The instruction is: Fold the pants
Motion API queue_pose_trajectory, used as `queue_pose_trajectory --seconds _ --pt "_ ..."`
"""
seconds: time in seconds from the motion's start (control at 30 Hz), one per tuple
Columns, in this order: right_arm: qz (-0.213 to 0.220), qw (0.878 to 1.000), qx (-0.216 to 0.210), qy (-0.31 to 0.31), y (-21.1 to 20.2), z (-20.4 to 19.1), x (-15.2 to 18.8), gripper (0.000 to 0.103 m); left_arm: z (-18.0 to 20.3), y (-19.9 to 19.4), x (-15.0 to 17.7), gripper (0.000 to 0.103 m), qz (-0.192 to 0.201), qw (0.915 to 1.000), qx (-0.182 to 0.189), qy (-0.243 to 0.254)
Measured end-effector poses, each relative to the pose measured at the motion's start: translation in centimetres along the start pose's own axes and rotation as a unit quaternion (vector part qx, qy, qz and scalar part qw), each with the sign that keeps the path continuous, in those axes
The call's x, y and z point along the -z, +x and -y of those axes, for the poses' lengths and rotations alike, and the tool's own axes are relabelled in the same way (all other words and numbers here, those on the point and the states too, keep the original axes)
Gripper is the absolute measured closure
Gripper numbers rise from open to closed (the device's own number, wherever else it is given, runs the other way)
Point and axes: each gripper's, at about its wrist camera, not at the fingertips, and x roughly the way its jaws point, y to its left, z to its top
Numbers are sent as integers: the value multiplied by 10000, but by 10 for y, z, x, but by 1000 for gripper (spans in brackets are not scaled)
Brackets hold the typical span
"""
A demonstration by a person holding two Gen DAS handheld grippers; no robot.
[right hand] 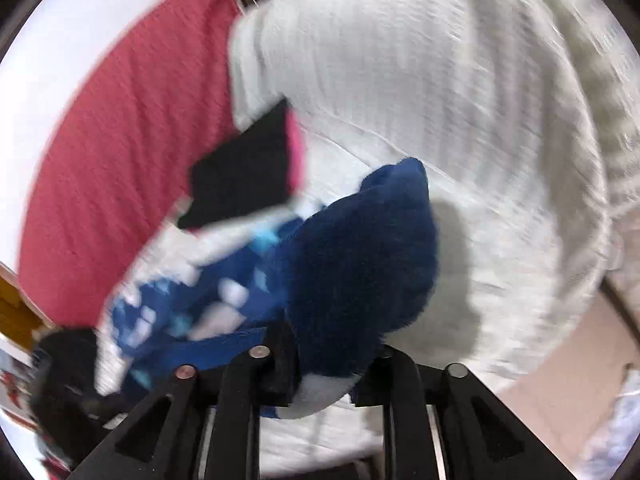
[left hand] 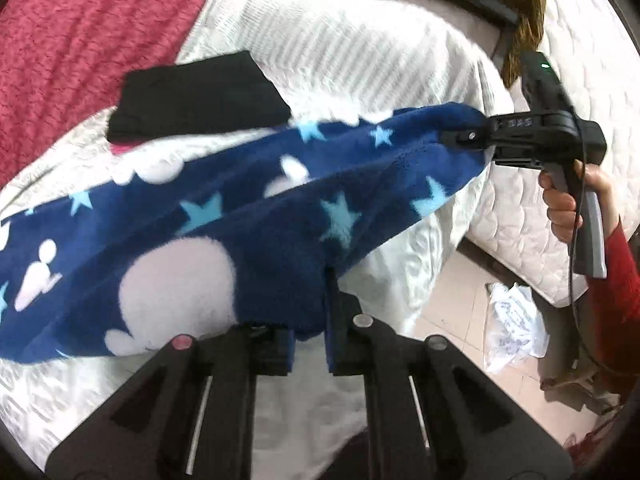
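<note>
White quilted bedspread (left hand: 360, 48), red blanket (left hand: 80, 32) behind, folded black garment (left hand: 200, 96) set aside. Item: blue star-print fleece pants (left hand: 240, 208), slung above the bed between my left gripper (left hand: 310, 320) and right gripper (left hand: 460, 138), each clamped on an edge. I'd keep both grips level, fabric taut, lay it flat clear of the black stack.

The pants (left hand: 208, 216) are thick navy fleece, printed with pale blue stars and white whale-like shapes (the pile looks plush). They hang bunched and stretched in a long sagging band above the white bed cover (left hand: 360, 52), lifted at two points, one end trailing lower.
</note>
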Motion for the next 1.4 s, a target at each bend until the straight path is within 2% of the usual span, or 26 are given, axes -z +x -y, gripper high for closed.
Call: queue_pose_trajectory --seconds 0.03,0.07,0.1,0.17,0.23,0.27,0.3,0.4,0.47,0.53,0.6,0.63,0.7,0.73,0.8,0.83,0.9,1.03,1.07,1.13,1.17,1.27,1.3,1.37,1.4 --pt "-248 9995 176 35 10 12 4 75 4 8 4 87 -119 9999 -92 -40" --pt "-554 9973 459 128 21 23 9 61 4 15 8 85 -287 9994 -160 -93" --pt "-767 9941 743 208 25 31 15 54 4 21 11 85 -495 9985 -211 -136" --pt "-606 9936 916 251 15 33 22 42 -1 16 15 85 -600 9977 -216 -228" --pt "-259 9918 1221 266 -2 29 21 36 -11 -7 17 79 -435 9981 -153 -405" --pt "-143 9898 1394 267 -9 26 19 36 -14 -17 19 71 -351 9981 -172 -474" --pt "-65 9878 1534 260 -12 20 16 36 -24 -31 24 63 -231 9978 -255 -573" --pt "397 9802 1941 48 -29 -7 11 36 -63 -73 43 56 86 9926 -694 -995" --pt "632 9703 2313 -303 -33 -41 6 36 -96 -99 60 55 223 9836 -1071 -1434" --pt "846 9626 2491 -639 -32 -81 3 36 -141 -127 82 55 325 9678 -1478 -2011" --pt "929 9677 2112 -1019 -32 -111 2 36 -179 -148 105 55 399 9502 -1826 -2493" --pt "906 9712 1785 -1290 -29 -131 3 36 -201 -160 117 55 453 9395 -2023 -2728" --pt "839 9685 1178 -2026 -14 -185 10 36 -235 -175 134 55 551 9244 -2300 -2992" --pt "811 9621 972 -2417 -4 -212 16 35 -251 -181 141 55 582 9171 -2427 -3108" --pt "648 9365 599 -3394 27 -278 44 35 -288 -188 155 55 642 9028 -2618 -3350" --pt "512 9168 381 -3941 46 -312 63 35 -306 -190 158 55 675 8991 -2641 -3424" --pt "313 8690 67 -4938 83 -372 113 35 -343 -188 162 55 726 8936 -2689 -3521" --pt "320 7779 -118 -6275 153 -455 193 36 -410 -178 164 55 734 8896 -2679 -3625" --pt "308 7669 -132 -6409 166 -465 203 36 -425 -175 163 55 736 8907 -2629 -3636" --pt "300 7520 -13 -6585 202 -488 217 36 -453 -163 160 55 741 8960 -2373 -3680" --pt "279 7500 55 -6608 215 -493 220 37 -466 -157 159 55 720 8995 -2207 -3702" --pt "222 7517 268 -6586 250 -504 216 37 -491 -131 156 54 550 9133 -1622 -3694" --pt "237 7523 360 -6574 261 -505 213 37 -494 -123 155 53 527 9166 -1517 -3662" --pt "329 7536 528 -6544 267 -498 204 38 -495 -122 154 53 733 9226 -1419 -3513" --pt "364 7557 591 -6512 268 -494 198 38 -496 -122 154 53 747 9222 -1326 -3556"
